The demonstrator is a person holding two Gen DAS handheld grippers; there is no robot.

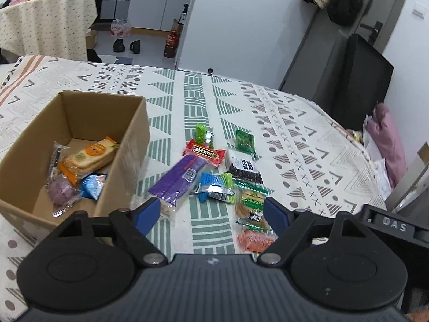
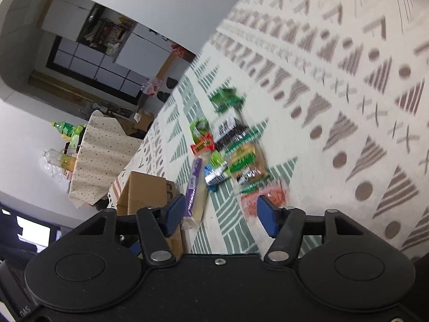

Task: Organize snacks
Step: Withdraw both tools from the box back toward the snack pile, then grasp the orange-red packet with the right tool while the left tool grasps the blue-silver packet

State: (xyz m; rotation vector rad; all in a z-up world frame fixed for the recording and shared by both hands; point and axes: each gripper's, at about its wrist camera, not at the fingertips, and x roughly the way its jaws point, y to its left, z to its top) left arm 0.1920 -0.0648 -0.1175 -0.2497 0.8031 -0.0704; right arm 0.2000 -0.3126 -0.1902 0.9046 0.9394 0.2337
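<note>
Sorting snacks into the cardboard box [image 1: 80,123], several packets already inside.
Both grippers spread and empty, left gripper [image 1: 211,214] and right gripper [image 2: 218,214] over the counter's snack pile [image 1: 214,171]; next, closing on the purple packet [image 1: 177,179].

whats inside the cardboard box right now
The cardboard box holds a cracker pack with orange ends, a clear-wrapped purple snack and a blue packet. Its near wall and the left gripper hide the front floor.

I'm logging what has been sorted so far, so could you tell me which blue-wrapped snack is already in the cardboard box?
The light blue packet lies inside the cardboard box, beside the purple pastry. The other blue packet is out on the tablecloth.
</note>
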